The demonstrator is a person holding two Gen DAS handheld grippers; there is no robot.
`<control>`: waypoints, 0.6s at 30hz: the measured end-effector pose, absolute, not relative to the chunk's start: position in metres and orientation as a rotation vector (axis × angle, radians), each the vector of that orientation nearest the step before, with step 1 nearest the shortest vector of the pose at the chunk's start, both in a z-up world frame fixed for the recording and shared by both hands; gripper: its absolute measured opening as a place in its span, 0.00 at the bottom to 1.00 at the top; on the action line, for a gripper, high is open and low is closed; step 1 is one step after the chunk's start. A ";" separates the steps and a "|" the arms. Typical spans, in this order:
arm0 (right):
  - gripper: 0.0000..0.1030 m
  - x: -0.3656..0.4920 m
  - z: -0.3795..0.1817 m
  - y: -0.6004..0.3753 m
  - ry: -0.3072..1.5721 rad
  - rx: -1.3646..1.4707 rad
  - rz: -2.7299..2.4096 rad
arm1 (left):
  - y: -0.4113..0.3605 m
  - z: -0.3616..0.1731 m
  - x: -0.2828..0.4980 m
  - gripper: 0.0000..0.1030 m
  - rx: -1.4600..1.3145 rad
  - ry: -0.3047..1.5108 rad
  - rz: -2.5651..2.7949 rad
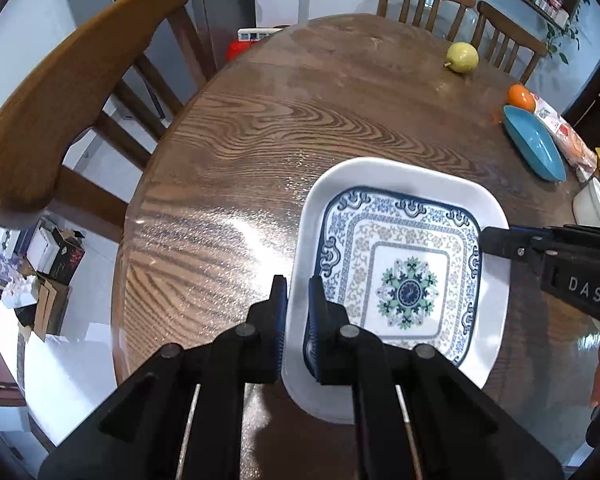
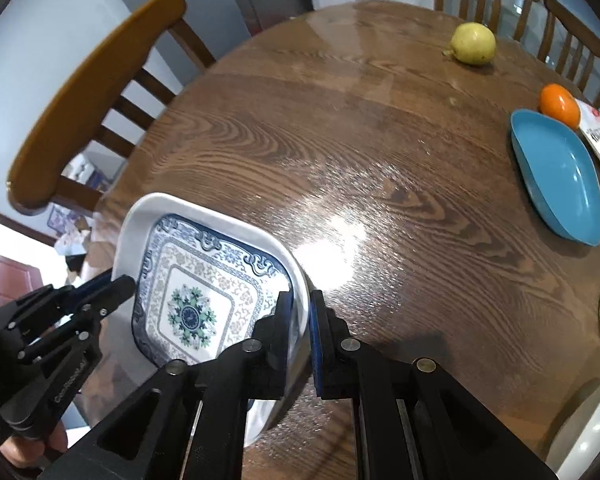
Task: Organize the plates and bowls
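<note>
A: Two grippers are pinching one plate (image 1: 404,264), the left gripper (image 1: 298,308) on its left rim, the right gripper (image 2: 300,320) on the opposite rim, jaws nearly closed on the thin edges.

B: And it's sitting where?

A: Just over the table (image 1: 260,128), near the front edge. If either side is dropping faster, I'd guess it's tilting and slipping out.

B: Its look?

A: Square, white rim, blue floral pattern. A blue dish (image 2: 560,176) is waiting far right.

Square white plate (image 1: 400,276), blue floral pattern, tilted above table; blue dish (image 2: 556,176) flat.
</note>
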State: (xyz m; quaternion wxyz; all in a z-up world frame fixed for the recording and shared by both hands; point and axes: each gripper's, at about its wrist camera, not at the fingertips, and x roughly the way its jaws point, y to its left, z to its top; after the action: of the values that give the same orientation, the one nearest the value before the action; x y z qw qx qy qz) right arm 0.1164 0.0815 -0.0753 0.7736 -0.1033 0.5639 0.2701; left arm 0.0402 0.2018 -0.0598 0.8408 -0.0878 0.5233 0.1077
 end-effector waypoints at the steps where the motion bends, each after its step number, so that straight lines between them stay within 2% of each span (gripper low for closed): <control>1: 0.11 0.116 -0.075 0.080 1.218 -0.219 0.586 | 0.201 -0.060 0.040 0.08 -0.184 1.105 0.225; 4: 0.14 0.118 -0.073 0.077 1.217 -0.206 0.585 | 0.202 -0.059 0.040 0.12 -0.186 1.101 0.221; 5: 0.15 0.117 -0.072 0.076 1.210 -0.211 0.583 | 0.203 -0.059 0.041 0.22 -0.185 1.100 0.225; 6: 0.18 0.116 -0.071 0.074 1.205 -0.212 0.579 | 0.204 -0.057 0.040 0.38 -0.183 1.100 0.233; 8: 0.24 0.117 -0.068 0.068 1.196 -0.192 0.581 | 0.205 -0.054 0.039 0.58 -0.189 1.086 0.240; 9: 0.30 0.117 -0.066 0.065 1.193 -0.181 0.582 | 0.205 -0.052 0.039 0.63 -0.191 1.080 0.243; 12: 0.40 0.118 -0.062 0.048 1.181 -0.141 0.560 | 0.205 -0.048 0.038 0.75 -0.206 1.075 0.245; 14: 0.41 0.119 -0.060 0.033 1.179 -0.110 0.544 | 0.202 -0.045 0.037 0.76 -0.217 1.069 0.232; 18: 0.42 0.126 -0.058 -0.005 1.179 -0.026 0.483 | 0.188 -0.041 0.037 0.86 -0.259 1.068 0.178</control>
State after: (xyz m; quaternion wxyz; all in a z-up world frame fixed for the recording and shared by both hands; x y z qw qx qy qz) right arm 0.1260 -0.0049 -0.0578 0.8037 -0.0122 0.5505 0.2254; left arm 0.0367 0.1877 -0.0406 0.8491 -0.1227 0.5068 0.0844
